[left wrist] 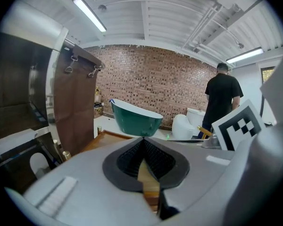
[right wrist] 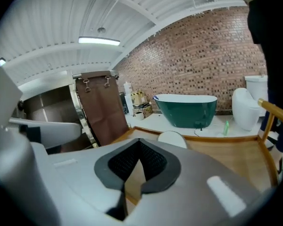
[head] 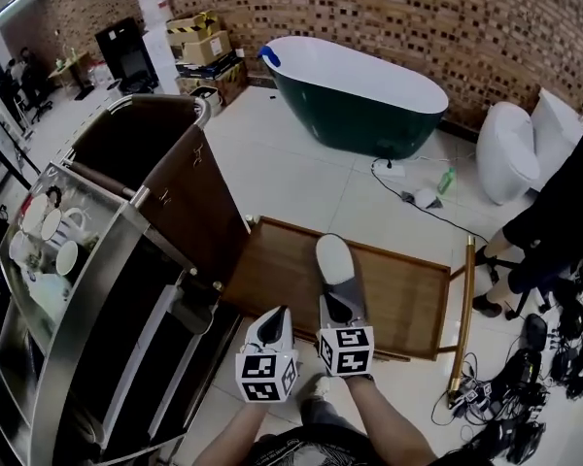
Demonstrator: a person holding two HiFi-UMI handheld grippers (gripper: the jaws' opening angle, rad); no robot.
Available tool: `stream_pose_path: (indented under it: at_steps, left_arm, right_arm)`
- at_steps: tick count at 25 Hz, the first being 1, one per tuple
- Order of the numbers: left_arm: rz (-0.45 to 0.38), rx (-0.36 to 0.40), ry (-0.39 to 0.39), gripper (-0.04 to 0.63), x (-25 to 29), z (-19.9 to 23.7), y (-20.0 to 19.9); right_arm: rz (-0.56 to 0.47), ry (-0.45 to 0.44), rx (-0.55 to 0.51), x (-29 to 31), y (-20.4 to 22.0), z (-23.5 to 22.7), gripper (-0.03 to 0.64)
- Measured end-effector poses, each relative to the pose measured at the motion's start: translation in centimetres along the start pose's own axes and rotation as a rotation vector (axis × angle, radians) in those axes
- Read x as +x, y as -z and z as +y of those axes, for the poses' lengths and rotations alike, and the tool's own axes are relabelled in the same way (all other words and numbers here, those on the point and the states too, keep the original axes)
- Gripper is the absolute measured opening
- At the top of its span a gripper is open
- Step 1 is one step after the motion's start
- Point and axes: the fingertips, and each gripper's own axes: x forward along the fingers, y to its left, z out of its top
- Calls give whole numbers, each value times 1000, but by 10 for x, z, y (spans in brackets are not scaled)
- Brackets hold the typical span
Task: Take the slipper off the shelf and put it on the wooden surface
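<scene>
A white and grey slipper (head: 334, 260) lies lengthwise on the wooden surface (head: 398, 294), toe pointing away from me. My right gripper (head: 337, 306) is at its heel end. In the right gripper view its jaws meet at the tip (right wrist: 140, 141), with only wood showing through the gap, and the slipper's white toe (right wrist: 172, 138) lies just beyond. My left gripper (head: 276, 313) hovers over the wood's near left part, beside the slipper. Its jaws (left wrist: 142, 140) are shut with nothing between them.
The steel shelf cart (head: 126, 260) with its brown panel stands left of the wood, and cups (head: 53, 226) sit on it. A gold rail (head: 462, 318) edges the wood's right side. Beyond are a green bathtub (head: 360, 90), a white toilet (head: 510, 149), a person (head: 564, 212) and floor cables (head: 525, 377).
</scene>
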Motion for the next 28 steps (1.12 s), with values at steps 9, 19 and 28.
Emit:
stream_pose_path:
  at_steps: [9,19,28]
  left_arm:
    - [-85,-21,-121,5,-109,47,0]
    - [-189,-84,-287,5,-254,80,19]
    - [-266,-103,-427,5,-355,94,38]
  right_arm:
    - [-74,-211,-177,-53,-13,133,0]
    - [-120,-435,-282,-131,11,270,0]
    - [-151,-618,-334,-196,38,358,0]
